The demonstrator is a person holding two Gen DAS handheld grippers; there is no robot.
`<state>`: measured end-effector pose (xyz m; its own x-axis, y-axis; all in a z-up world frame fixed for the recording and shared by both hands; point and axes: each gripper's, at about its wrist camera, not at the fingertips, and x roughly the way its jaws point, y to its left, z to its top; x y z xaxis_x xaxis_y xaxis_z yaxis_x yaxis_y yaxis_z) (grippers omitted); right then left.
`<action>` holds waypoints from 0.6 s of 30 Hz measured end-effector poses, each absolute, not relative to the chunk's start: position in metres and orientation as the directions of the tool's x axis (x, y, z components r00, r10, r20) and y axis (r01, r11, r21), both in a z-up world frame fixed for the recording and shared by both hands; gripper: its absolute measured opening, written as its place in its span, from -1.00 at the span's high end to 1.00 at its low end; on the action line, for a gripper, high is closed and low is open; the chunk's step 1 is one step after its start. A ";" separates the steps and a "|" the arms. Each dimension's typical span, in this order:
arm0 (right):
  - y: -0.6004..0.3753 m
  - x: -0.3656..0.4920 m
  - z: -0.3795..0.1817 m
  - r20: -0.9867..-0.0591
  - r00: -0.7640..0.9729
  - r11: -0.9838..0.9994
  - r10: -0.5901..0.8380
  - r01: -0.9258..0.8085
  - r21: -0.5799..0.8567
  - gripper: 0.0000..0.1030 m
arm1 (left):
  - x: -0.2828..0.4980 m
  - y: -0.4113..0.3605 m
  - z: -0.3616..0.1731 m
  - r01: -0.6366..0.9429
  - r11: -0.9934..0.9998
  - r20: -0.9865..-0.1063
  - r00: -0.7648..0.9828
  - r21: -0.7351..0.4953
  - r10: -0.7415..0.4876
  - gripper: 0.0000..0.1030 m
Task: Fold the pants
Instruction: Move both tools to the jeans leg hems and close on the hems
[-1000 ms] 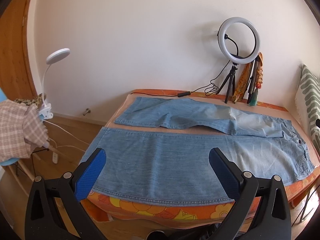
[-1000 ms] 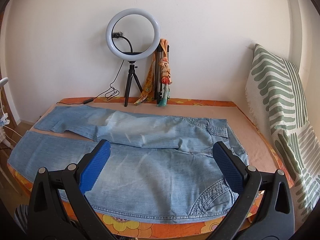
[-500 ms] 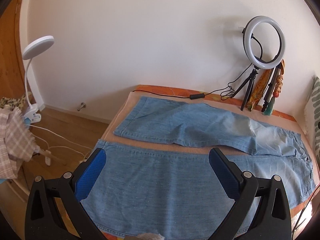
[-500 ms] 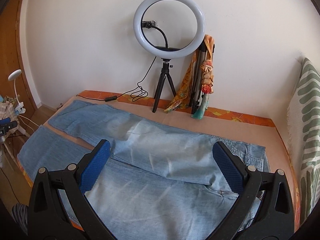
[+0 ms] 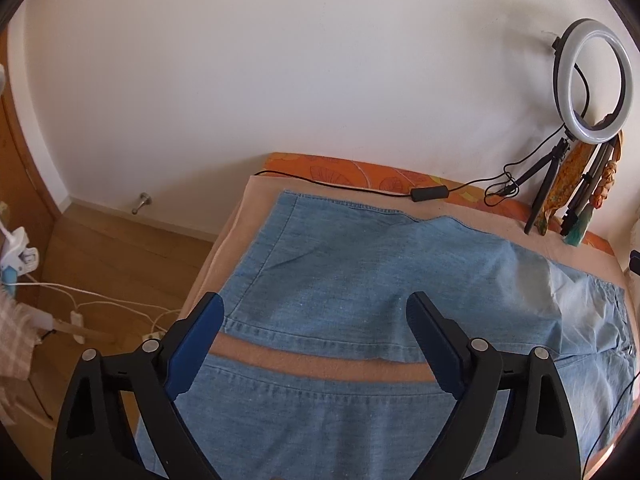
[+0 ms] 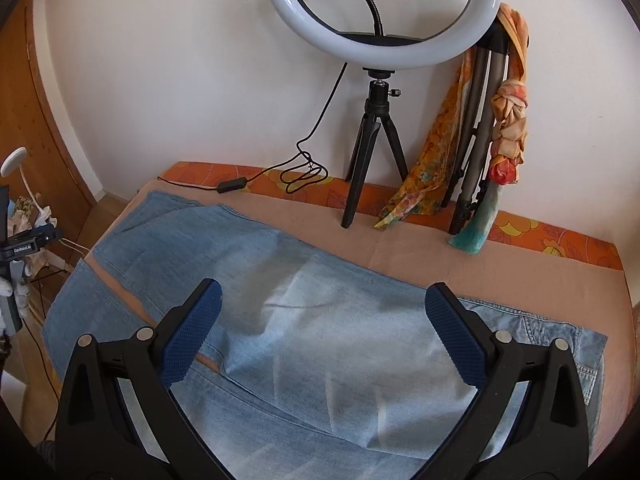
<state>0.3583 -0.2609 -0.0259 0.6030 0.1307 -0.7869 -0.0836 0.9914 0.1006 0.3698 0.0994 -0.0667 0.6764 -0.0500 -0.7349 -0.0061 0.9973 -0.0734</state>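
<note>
- The left gripper points steeply down over the pants, above the hem end of the far leg.
- Its jaws stand wide and are closing; nothing is pinched, and the denim lies flat below the gap.
- Its blue pads sit clear of the pants, touching no cloth.
- The right gripper also tilts steeply down, over the upper part of the pants' far leg.
- Its jaws are spread wide with nothing gripped; the textured blue pads hang above the cloth.
- Both black frames fill the bottom of their views; no hand or sleeve shows.
</note>
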 end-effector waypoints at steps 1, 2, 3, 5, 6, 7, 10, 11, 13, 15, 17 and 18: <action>-0.261 0.367 -0.033 -0.796 0.591 0.991 0.133 -0.086 0.102 -1.00 | 0.378 0.099 -0.069 -0.009 0.998 -0.739 0.672 -0.068 -0.045 -0.76; -0.262 0.374 -0.040 -0.802 0.582 0.991 0.131 -0.088 0.098 -1.00 | 0.388 0.100 -0.072 -0.008 0.998 -0.744 0.667 -0.068 -0.046 -0.75; -0.262 0.381 -0.047 -0.808 0.575 0.991 0.130 -0.093 0.093 -1.00 | 0.397 0.101 -0.074 -0.007 0.997 -0.748 0.661 -0.072 -0.049 -0.75; -0.261 0.395 -0.062 -0.820 0.558 0.991 0.126 -0.103 0.082 -0.98 | 0.416 0.102 -0.078 -0.006 0.997 -0.756 0.652 -0.076 -0.053 -0.74; -0.262 0.402 -0.069 -0.826 0.549 0.991 0.128 -0.107 0.083 -0.96 | 0.426 0.103 -0.079 -0.008 0.997 -0.761 0.647 -0.078 -0.054 -0.74; -0.263 0.409 -0.077 -0.833 0.538 0.990 0.131 -0.110 0.084 -0.94 | 0.437 0.104 -0.082 -0.013 0.997 -0.765 0.642 -0.078 -0.051 -0.74; -0.268 0.428 -0.100 -0.852 0.506 0.990 0.135 -0.112 0.091 -0.89 | 0.467 0.109 -0.090 -0.026 0.996 -0.776 0.629 -0.083 -0.048 -0.73; -0.270 0.434 -0.106 -0.857 0.497 0.989 0.136 -0.112 0.092 -0.89 | 0.477 0.110 -0.094 -0.030 0.996 -0.782 0.622 -0.085 -0.048 -0.73; -0.272 0.442 -0.119 -0.864 0.483 0.989 0.140 -0.118 0.094 -0.89 | 0.498 0.115 -0.103 -0.048 0.995 -0.794 0.607 -0.085 -0.038 -0.73; -0.273 0.450 -0.129 -0.869 0.472 0.987 0.146 -0.128 0.096 -0.89 | 0.519 0.122 -0.113 -0.066 0.992 -0.806 0.589 -0.105 -0.046 -0.73; -0.274 0.458 -0.137 -0.874 0.463 0.986 0.151 -0.130 0.102 -0.89 | 0.538 0.127 -0.124 -0.092 0.989 -0.819 0.571 -0.118 -0.045 -0.73; -0.274 0.462 -0.141 -0.875 0.458 0.985 0.159 -0.132 0.110 -0.89 | 0.548 0.129 -0.131 -0.102 0.987 -0.827 0.560 -0.128 -0.049 -0.73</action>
<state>0.4617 -0.2737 -0.1412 0.4575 0.1594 -0.8748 -0.1321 0.9851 0.1105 0.5476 0.1294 -0.1307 0.5598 -0.0494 -0.8271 -0.1019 0.9865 -0.1279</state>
